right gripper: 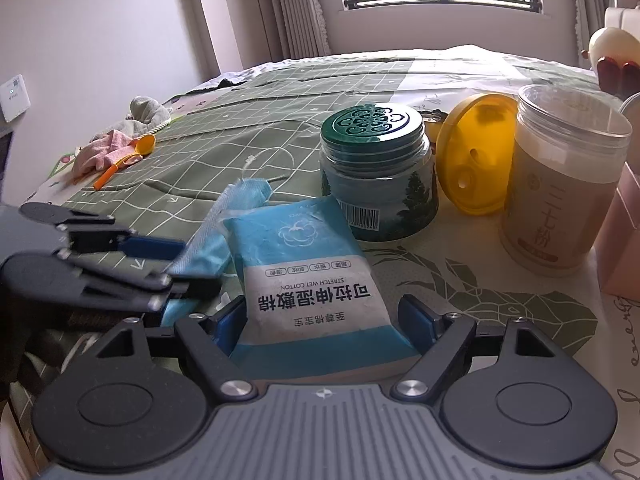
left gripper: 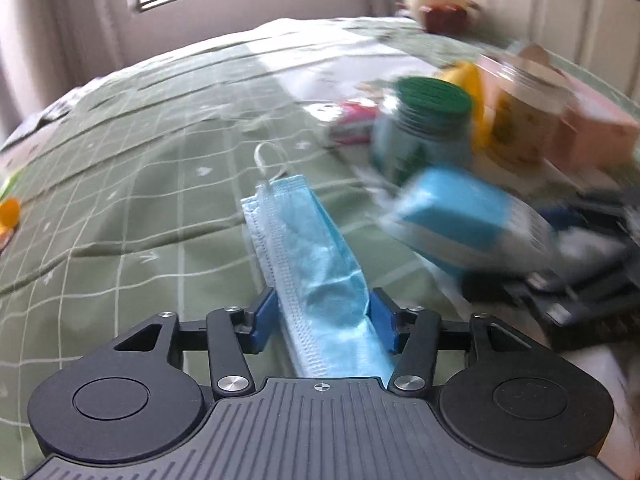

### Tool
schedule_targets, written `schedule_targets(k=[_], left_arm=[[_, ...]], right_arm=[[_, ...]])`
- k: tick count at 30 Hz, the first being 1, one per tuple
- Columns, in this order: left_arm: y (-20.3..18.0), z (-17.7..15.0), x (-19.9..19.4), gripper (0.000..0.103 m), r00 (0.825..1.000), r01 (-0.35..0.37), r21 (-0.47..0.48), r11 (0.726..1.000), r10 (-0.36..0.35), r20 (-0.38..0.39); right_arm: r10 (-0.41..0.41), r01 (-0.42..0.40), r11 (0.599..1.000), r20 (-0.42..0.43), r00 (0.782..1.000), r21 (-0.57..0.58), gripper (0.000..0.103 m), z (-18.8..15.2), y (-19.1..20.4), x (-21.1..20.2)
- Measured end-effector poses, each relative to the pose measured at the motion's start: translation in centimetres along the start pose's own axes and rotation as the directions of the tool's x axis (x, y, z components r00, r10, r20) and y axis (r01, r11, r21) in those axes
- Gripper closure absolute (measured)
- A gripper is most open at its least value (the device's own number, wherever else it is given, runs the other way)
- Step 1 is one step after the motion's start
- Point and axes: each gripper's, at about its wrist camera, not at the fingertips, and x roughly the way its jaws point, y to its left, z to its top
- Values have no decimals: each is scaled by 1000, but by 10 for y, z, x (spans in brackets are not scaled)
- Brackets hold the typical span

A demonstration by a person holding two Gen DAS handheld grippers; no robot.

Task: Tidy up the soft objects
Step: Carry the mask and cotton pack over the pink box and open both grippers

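My left gripper point(left gripper: 322, 312) is shut on a folded blue face mask point(left gripper: 304, 240), held above the green checked bedspread point(left gripper: 120, 200); its white ear loop hangs off the far end. In the right wrist view the left gripper point(right gripper: 176, 256) shows at the left with the mask point(right gripper: 224, 220) in it. My right gripper point(right gripper: 324, 320) is shut on a blue-and-white pack of stretch wet cotton point(right gripper: 304, 276). That pack also shows, blurred, in the left wrist view point(left gripper: 460, 220).
A green-lidded jar point(right gripper: 376, 176), a yellow lid point(right gripper: 476, 156), a clear jar of brown powder point(right gripper: 560, 184) and a pink box point(right gripper: 624, 240) stand on the right. Pink and grey cloths point(right gripper: 116, 144) and an orange spoon point(right gripper: 128, 156) lie far left.
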Motion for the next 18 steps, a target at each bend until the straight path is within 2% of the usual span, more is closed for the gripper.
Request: schedule_targets(k=[3,7,8,9,10,11,12,13,15,18], left_arm=[[14,5,9,44,1000,-13,-86,996,14,14],[34,10,16,44,1000,3,-166,986,1,21],[39,11,18,45,999,24,-172,985,-20,27],[44,11,20,48,998,47,-184,982,-41,38],[48,10,20,49,997,73,-203,977,-63,52],[54,10,22,57,995,95,-229,969,-83,62],[59,8,22,78,994,104,-257,961,-90,68],[64,8,21,92,993,113,-285,952,-97,70],[73,4,19,91,987,159,-325,932,-139,85],[81,7,11,91,985,164,-348,923,-137,101]], right_arm=[[-39,39,998,-4,999,-42,22,2,9,-1],[-91,88,973,-3,996,-215,24,12,35,3],[-96,92,966,-5,995,-242,28,16,39,5],[-92,83,962,-21,996,-260,40,22,43,6],[-84,70,961,-42,996,-268,44,28,46,7],[-72,53,961,-60,996,-272,45,34,49,7],[-55,32,961,-76,996,-274,46,42,52,7],[-42,20,961,-77,996,-275,47,49,55,5],[-5,-11,964,-59,998,-267,47,69,57,-4],[39,-37,972,7,999,-234,47,110,51,-28]])
